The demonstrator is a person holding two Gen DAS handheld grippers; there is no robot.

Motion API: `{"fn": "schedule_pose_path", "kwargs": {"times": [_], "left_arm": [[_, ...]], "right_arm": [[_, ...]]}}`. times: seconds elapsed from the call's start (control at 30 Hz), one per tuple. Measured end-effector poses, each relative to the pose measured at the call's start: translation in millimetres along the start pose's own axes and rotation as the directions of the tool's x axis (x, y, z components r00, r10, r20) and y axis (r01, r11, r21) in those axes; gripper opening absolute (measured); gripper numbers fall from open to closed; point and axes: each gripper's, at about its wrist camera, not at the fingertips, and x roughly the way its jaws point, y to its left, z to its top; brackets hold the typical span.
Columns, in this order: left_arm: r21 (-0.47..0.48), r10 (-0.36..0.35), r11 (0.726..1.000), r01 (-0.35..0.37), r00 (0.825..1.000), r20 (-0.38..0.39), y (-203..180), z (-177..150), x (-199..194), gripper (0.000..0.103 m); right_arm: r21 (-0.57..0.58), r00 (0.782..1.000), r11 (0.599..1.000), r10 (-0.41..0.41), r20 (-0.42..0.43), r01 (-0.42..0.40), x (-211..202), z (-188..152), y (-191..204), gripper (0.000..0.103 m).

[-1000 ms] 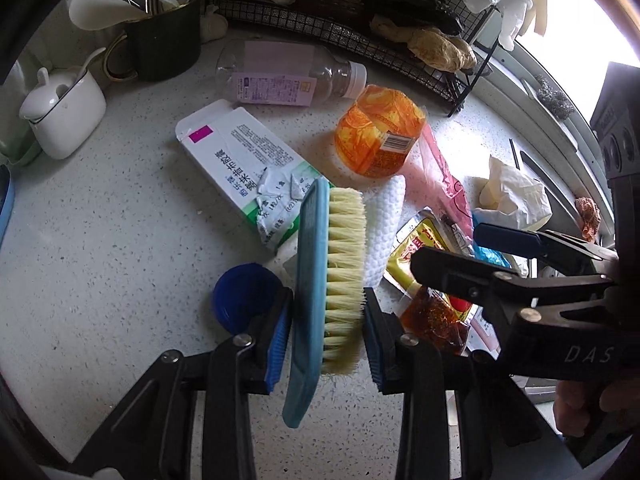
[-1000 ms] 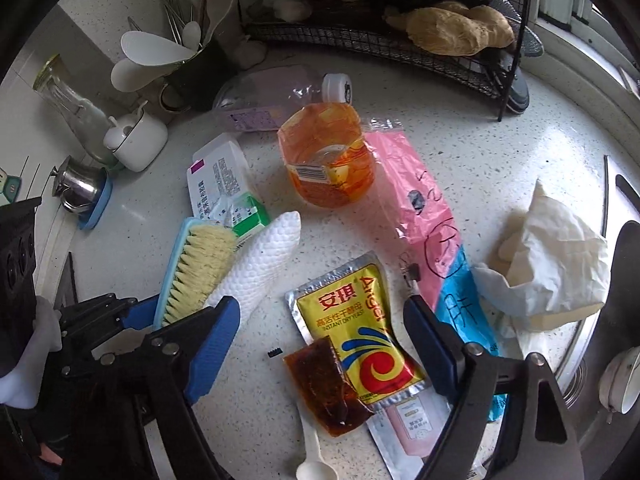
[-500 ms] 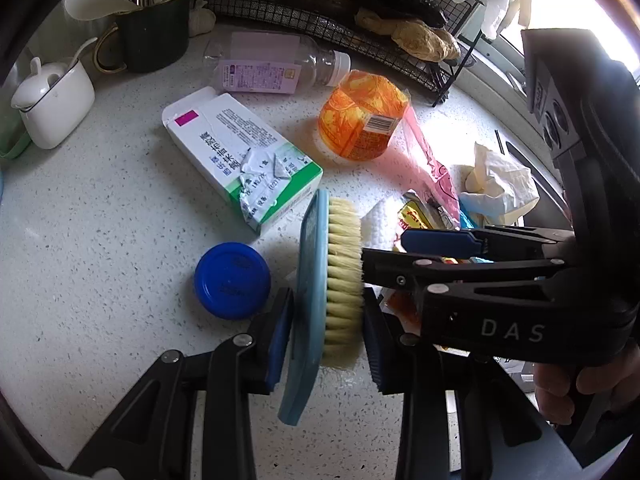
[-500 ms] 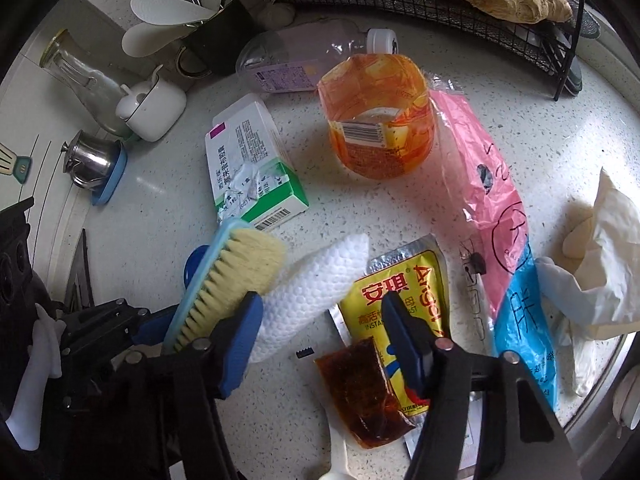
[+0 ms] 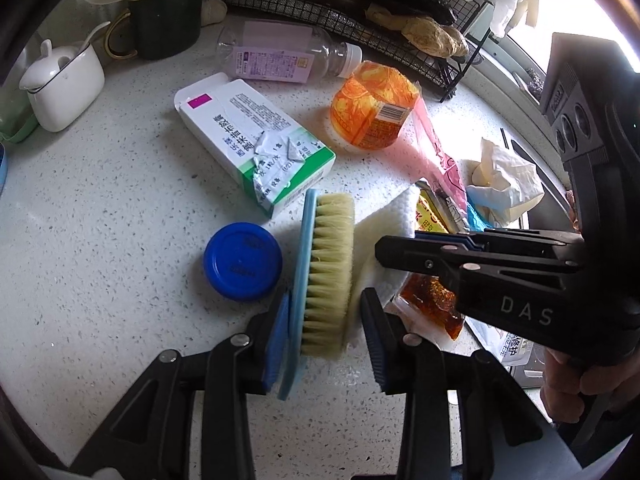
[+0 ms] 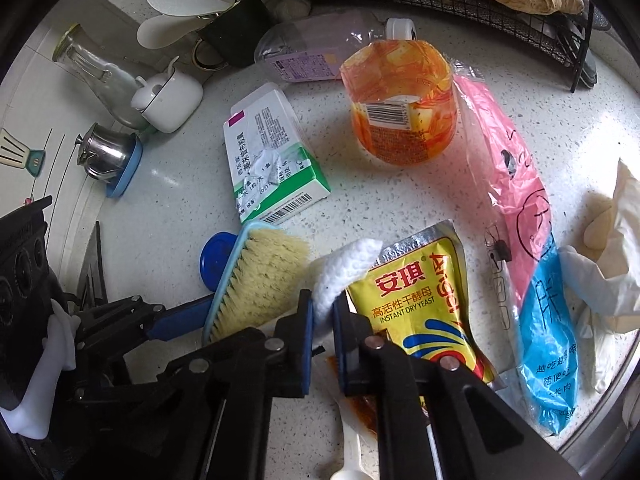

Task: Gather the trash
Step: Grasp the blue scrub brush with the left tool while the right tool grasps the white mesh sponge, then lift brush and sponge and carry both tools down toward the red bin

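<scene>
Our right gripper (image 6: 322,318) clamps the white towel (image 6: 344,270), which lies between brush (image 6: 256,272) and yeast packet (image 6: 420,304). Our left gripper (image 5: 324,332) grips the brush. We should lift the towel straight up, clear of the sauce sachet (image 5: 430,300).

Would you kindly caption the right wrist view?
Right gripper pinches a white wipe beside the brush amid countertop trash.

our right gripper (image 6: 323,320) is clamped on the white paper towel (image 6: 347,270), just beside the yellow yeast sachet (image 6: 420,300). our left gripper (image 6: 192,320) grips the blue scrub brush (image 6: 256,276). green-white carton (image 6: 270,156) and orange pouch (image 6: 400,108) lie beyond on the speckled counter (image 6: 400,196).
</scene>
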Motion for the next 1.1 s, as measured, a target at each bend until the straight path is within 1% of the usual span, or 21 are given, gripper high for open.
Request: {"fn": "schedule_pose_path", "kwargs": {"times": [0.07, 0.13, 0.17, 0.23, 0.33, 0.37, 0.43, 0.53, 0.57, 0.7, 0.8, 0.83, 0.9, 0.97, 1.1], "left_arm": [[0.007, 0.007, 1.0, -0.007, 1.0, 0.002, 0, -1, -1, 0.034], [0.027, 0.031, 0.999, -0.032, 0.999, 0.004, -2, -3, -1, 0.034], [0.035, 0.029, 0.999, -0.029, 1.0, 0.01, -3, -4, -2, 0.032], [0.058, 0.021, 0.998, -0.022, 1.0, 0.017, -6, -4, -3, 0.025], [0.081, 0.039, 0.996, -0.041, 0.999, 0.017, -10, -4, -6, 0.024], [0.073, 0.035, 0.997, -0.036, 0.999, 0.012, -9, -4, -6, 0.024], [0.058, 0.007, 0.998, -0.006, 1.0, -0.008, -5, -4, -3, 0.025], [0.086, 0.048, 0.995, -0.049, 0.999, 0.012, -8, -5, -4, 0.023], [0.094, 0.052, 0.994, -0.053, 0.999, 0.015, -10, -5, -5, 0.022], [0.123, 0.043, 0.991, -0.048, 0.998, 0.043, -19, -5, -15, 0.021], [0.144, 0.052, 0.988, -0.061, 0.997, 0.062, -25, -5, -25, 0.019], [0.151, 0.056, 0.986, -0.066, 0.996, 0.071, -26, -5, -29, 0.015], [0.159, 0.053, 0.985, -0.067, 0.994, 0.095, -29, -4, -38, 0.012], [0.172, 0.051, 0.983, -0.07, 0.992, 0.113, -32, -4, -46, 0.011], [0.226, 0.042, 0.971, -0.073, 0.989, 0.139, -41, -10, -63, 0.008]], "right_arm": [[-0.009, 1.0, 1.0, -0.012, 0.019, 0.012, -3, -3, 3, 0.008], [-0.006, 1.0, 1.0, -0.016, 0.025, 0.016, -12, -7, -4, 0.007], [-0.002, 1.0, 1.0, -0.017, 0.027, 0.017, -13, -9, -3, 0.007], [-0.001, 0.999, 1.0, -0.031, 0.036, 0.031, -16, -12, -5, 0.007], [-0.015, 0.994, 0.997, -0.08, 0.072, 0.081, -26, -20, -6, 0.007], [-0.023, 0.992, 0.995, -0.097, 0.083, 0.1, -29, -21, -7, 0.007], [-0.033, 0.99, 0.994, -0.103, 0.092, 0.106, -34, -25, -9, 0.007], [-0.033, 0.99, 0.994, -0.103, 0.099, 0.106, -38, -28, -11, 0.007], [-0.026, 0.99, 0.994, -0.102, 0.1, 0.105, -39, -29, -12, 0.007], [-0.005, 0.989, 0.995, -0.098, 0.112, 0.1, -47, -34, -13, 0.007], [-0.003, 0.986, 0.995, -0.101, 0.135, 0.103, -56, -35, -8, 0.007], [-0.004, 0.984, 0.994, -0.105, 0.145, 0.106, -61, -36, -7, 0.007], [-0.003, 0.98, 0.994, -0.109, 0.167, 0.111, -70, -38, -3, 0.007], [-0.001, 0.976, 0.994, -0.108, 0.188, 0.11, -78, -41, 2, 0.007], [0.018, 0.966, 0.994, -0.113, 0.231, 0.112, -93, -50, 8, 0.007]]}}
